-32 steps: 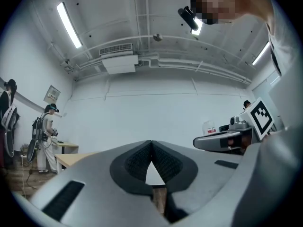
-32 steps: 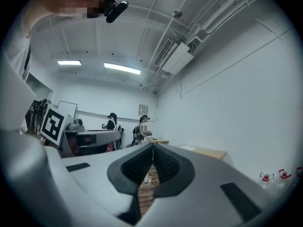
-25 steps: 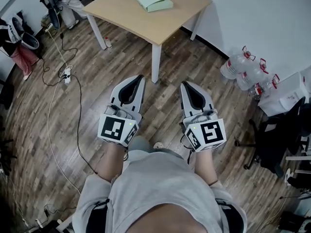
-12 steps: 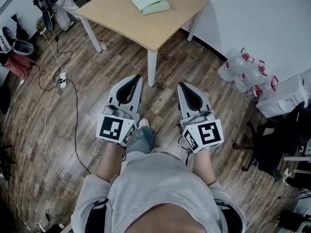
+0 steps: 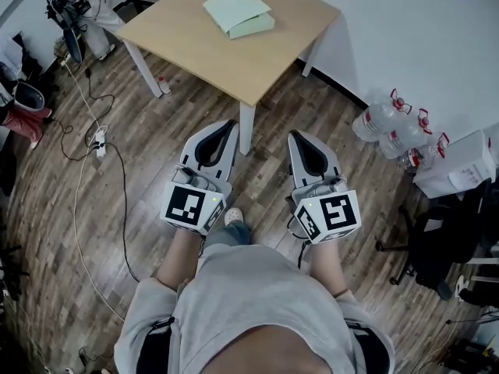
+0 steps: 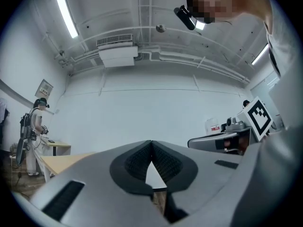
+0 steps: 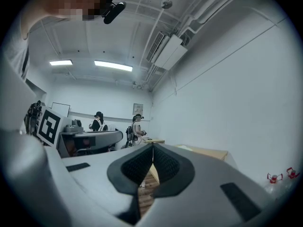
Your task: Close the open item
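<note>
A pale green folder-like case (image 5: 238, 12) lies on the far part of a light wooden table (image 5: 257, 57), its top flap lifted a little. Both grippers are held side by side over the wood floor, short of the table's near corner. My left gripper (image 5: 228, 125) is shut with nothing in it, and in its own view the left gripper (image 6: 151, 142) shows its pads meeting at the tip. My right gripper (image 5: 297, 135) is also shut and empty, and the right gripper (image 7: 152, 146) points along the table's edge (image 7: 203, 151).
Water bottles (image 5: 390, 123), a white box (image 5: 461, 164) and a black chair (image 5: 444, 228) stand at the right by the wall. Cables and a power strip (image 5: 99, 139) lie on the floor at the left. People stand far off (image 7: 137, 127).
The table and the green case now sit lower and nearer in the head view than a second ago. Both grippers stay shut and side by side.
</note>
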`<state>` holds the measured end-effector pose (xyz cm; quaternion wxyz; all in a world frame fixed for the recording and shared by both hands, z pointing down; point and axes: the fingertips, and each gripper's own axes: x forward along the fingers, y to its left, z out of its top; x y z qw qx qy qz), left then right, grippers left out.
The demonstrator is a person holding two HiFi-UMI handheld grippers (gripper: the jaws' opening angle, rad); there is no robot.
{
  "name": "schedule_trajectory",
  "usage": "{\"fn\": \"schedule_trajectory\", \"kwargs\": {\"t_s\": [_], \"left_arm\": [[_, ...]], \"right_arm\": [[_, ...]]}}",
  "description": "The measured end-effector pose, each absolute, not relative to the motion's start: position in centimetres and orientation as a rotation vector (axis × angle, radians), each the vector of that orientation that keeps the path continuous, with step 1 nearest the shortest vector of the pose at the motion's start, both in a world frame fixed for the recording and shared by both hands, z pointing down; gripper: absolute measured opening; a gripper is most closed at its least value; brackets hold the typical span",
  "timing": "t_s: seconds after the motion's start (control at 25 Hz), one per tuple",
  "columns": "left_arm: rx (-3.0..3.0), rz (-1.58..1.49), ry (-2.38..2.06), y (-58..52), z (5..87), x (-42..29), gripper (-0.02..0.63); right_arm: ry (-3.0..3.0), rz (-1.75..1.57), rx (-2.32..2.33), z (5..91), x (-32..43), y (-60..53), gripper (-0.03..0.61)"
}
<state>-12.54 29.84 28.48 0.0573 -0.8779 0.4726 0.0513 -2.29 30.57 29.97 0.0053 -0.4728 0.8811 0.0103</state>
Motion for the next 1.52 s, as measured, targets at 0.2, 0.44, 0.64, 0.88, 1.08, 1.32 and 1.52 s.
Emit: {"fn": "schedule_trajectory", "kwargs": {"t_s": [0.2,0.44,0.64,0.88,1.08,1.32,1.52], "left_arm": [[-2.667,0.15,1.425,26.5,28.9,-13.9,0.015],[-2.68,0.171,1.414,23.3,28.9,-15.6,0.015],[-2.693,0.183,1.398,21.4,29.4,-16.8,0.015],[-2.722,0.179,1.391,19.4,30.0,-17.1,0.015],[-2.722,0.167,1.399,17.7,30.1,-16.1,0.015],[-2.696,0.149,1.436,14.7,29.8,-13.6,0.015],[-2.668,0.143,1.478,11.8,29.6,-11.0,0.015]], "right_arm": [[2.761,0.037,-1.479,30.0,-3.7,27.2,0.009],[2.743,0.019,-1.501,29.9,-5.3,24.1,0.009],[2.737,0.022,-1.509,30.0,-6.7,22.6,0.009],[2.72,-0.005,-1.556,30.7,-6.5,21.0,0.009],[2.734,-0.001,-1.547,30.9,-5.6,19.3,0.009],[2.747,-0.003,-1.512,30.7,-3.2,15.8,0.009],[2.77,0.001,-1.467,30.4,-0.5,12.4,0.009]]}}
